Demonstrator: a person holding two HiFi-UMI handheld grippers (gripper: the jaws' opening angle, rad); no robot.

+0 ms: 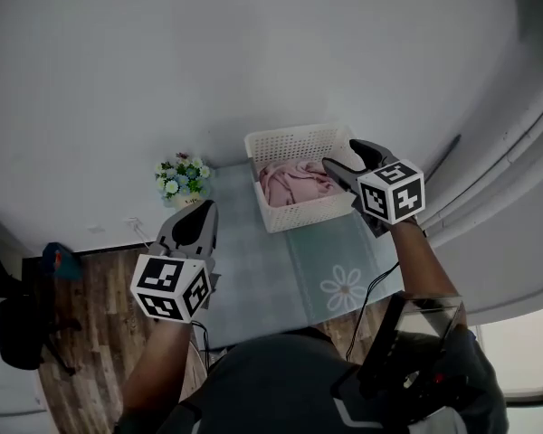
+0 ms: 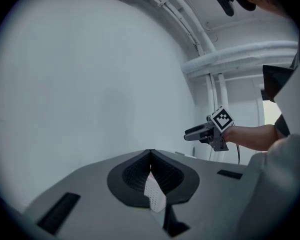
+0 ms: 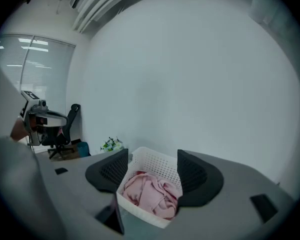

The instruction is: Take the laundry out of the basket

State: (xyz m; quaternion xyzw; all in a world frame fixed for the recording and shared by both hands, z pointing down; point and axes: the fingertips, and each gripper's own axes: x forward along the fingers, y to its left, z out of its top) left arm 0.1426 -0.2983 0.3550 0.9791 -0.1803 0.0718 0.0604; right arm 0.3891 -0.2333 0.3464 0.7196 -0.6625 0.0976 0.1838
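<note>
The pink laundry (image 1: pixel 294 183) lies bunched in the white basket (image 1: pixel 294 143), filling its floor and staying below the rim. The basket stands on the bench (image 1: pixel 253 278) at the far end, at about 1 o'clock from the person. The right gripper (image 1: pixel 341 154) hangs at the basket's 3 o'clock side, over its right rim. Its jaws are apart, and its own view shows basket and laundry through the gap, with neither jaw touching the cloth. The left gripper (image 1: pixel 206 208) is at 8 o'clock of the basket, well apart from it, over the bench's left edge. Its jaws are together at the tips. A daisy print (image 1: pixel 344 287) marks the bench cover at 6 o'clock of the basket. A small bunch of flowers (image 1: pixel 183 179) sits at 9 o'clock of the basket, by the wall. A dark chair (image 1: pixel 18 324) stands on the wood floor at 8 o'clock, far off.
</note>
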